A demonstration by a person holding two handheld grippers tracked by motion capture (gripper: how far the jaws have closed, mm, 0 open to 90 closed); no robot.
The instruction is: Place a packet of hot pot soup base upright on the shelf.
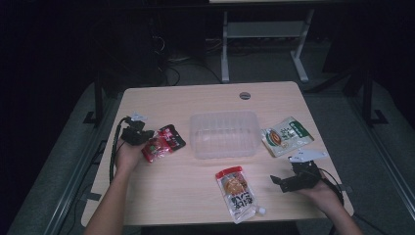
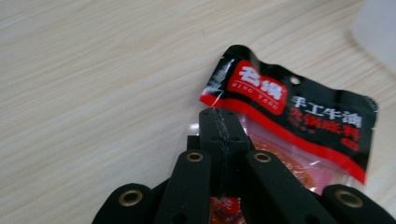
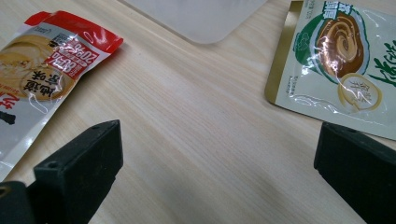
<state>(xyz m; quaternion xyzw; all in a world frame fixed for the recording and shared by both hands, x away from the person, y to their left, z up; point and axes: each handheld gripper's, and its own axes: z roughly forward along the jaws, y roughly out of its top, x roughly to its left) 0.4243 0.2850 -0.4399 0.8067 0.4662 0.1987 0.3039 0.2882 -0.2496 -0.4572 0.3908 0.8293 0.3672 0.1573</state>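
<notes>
On the table's left, left gripper (image 2: 219, 135) clamps the red-and-black sauce packet (image 2: 299, 126).
Light, limp, slippery film; edge grip suits. Right gripper (image 3: 215, 154) gapes wide.

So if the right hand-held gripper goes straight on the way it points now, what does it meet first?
Probably bare table first. Farther along that line lies the clear plastic tray. The right hand-held gripper stands open between two pouches, though depth is hard to judge.

red sachet (image 2: 299, 116): glossy plastic film | table (image 1: 161, 186): matt wood grain
</notes>
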